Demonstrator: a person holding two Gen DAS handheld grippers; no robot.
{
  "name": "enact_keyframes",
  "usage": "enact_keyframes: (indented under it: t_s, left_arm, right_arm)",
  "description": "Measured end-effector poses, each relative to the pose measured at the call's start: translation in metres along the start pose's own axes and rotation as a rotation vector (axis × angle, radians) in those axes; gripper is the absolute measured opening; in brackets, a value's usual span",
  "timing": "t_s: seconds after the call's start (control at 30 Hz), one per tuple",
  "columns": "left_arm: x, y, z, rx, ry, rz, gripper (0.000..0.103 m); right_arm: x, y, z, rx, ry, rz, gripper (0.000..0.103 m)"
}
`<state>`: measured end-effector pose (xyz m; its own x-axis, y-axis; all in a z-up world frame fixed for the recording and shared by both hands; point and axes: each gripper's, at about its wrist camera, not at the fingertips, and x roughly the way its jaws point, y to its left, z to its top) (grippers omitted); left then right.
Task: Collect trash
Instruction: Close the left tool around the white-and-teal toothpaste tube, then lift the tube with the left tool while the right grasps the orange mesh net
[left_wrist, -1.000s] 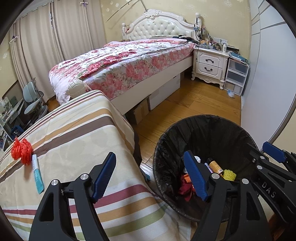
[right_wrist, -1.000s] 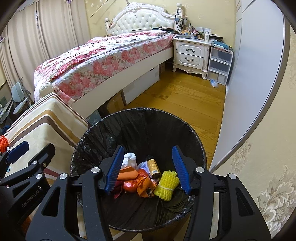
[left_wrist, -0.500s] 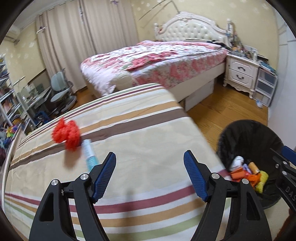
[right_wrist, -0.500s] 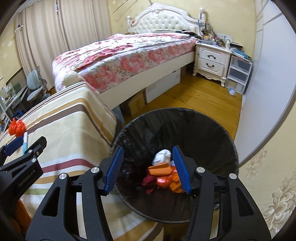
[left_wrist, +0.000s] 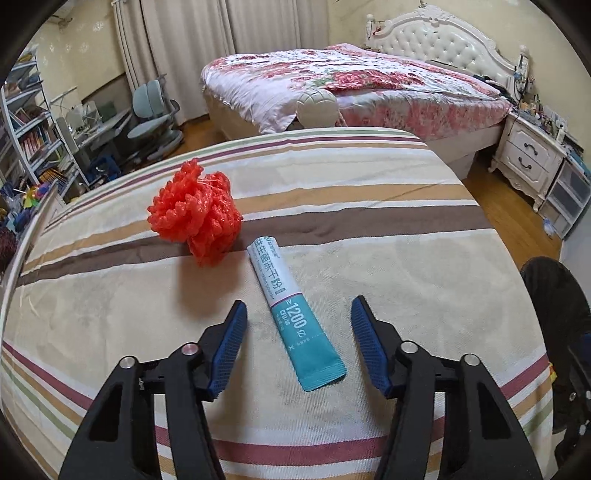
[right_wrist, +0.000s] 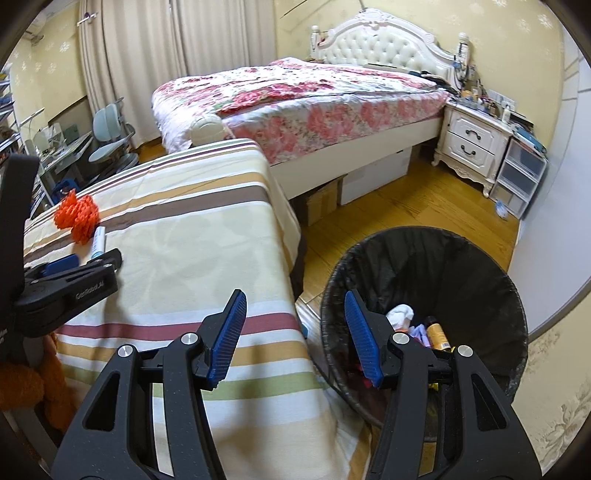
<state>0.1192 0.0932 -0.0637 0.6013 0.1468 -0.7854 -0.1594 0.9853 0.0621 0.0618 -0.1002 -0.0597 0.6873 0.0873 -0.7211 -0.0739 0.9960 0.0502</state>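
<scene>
A teal and white sachet (left_wrist: 291, 310) lies on the striped cloth of the table (left_wrist: 388, 229), with a red foam net (left_wrist: 194, 212) just beyond it to the left. My left gripper (left_wrist: 299, 314) is open and empty, its blue pads either side of the sachet's near half, a little above it. My right gripper (right_wrist: 293, 306) is open and empty, over the table's edge beside the black-lined trash bin (right_wrist: 476, 258), which holds several scraps. The net (right_wrist: 77, 218), the sachet (right_wrist: 98, 242) and the left gripper (right_wrist: 92, 264) also show in the right wrist view.
A floral bed (right_wrist: 314, 99) stands behind the table, with boxes under it. A white nightstand (right_wrist: 476, 144) and plastic drawers (right_wrist: 521, 181) stand at the right wall. A desk, chair (left_wrist: 151, 107) and bookshelves are at the far left. Wooden floor lies between bed and bin.
My left gripper swung left from above the bin to over the table and closed in on the sachet. My right gripper shifted left, from over the bin to the table's edge.
</scene>
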Motion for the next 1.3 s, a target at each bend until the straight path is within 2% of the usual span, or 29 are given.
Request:
enact_keyframes:
  t_s: [0.03,0.17,0.2,0.23,0.4,0.67,0.87,0.9,1.13,1.3]
  left_arm:
    - [-0.001,0.002,-0.001,-0.011,0.002,-0.028,0.047]
    - [-0.005,0.008,-0.006,0.006,-0.013,-0.024,0.030]
    - [-0.006,0.011,-0.008,0.008,-0.017,-0.023,0.021]
    - [-0.008,0.015,-0.010,0.006,-0.018,-0.030,0.020]
    - [-0.015,0.037,-0.019,-0.009,-0.025,-0.059,0.019]
    - [-0.029,0.088,-0.035,-0.055,-0.038,-0.041,0.019]
    - [-0.028,0.130,-0.039,-0.094,-0.040,0.003,0.019]
    - [-0.027,0.136,-0.039,-0.100,-0.038,0.009,0.019]
    - [-0.023,0.174,-0.033,-0.127,-0.045,0.062,0.018]
    - [-0.019,0.203,-0.030,-0.153,-0.044,0.100,0.019]
  right_arm:
    - [0.000,0.003,0.000,-0.006,0.001,0.003,0.054]
    - [0.001,0.015,-0.002,-0.029,0.009,0.016,0.054]
    - [0.001,0.019,-0.003,-0.034,0.011,0.020,0.054]
    - [0.001,0.023,-0.003,-0.042,0.013,0.026,0.054]
    - [0.005,0.044,-0.004,-0.069,0.027,0.058,0.054]
    - [0.011,0.083,-0.003,-0.131,0.049,0.121,0.054]
    - [0.020,0.121,0.001,-0.184,0.074,0.161,0.055]
    - [0.020,0.128,0.002,-0.196,0.073,0.163,0.061]
    - [0.028,0.178,0.008,-0.273,0.072,0.197,0.061]
    - [0.036,0.203,0.017,-0.261,0.072,0.229,0.063]
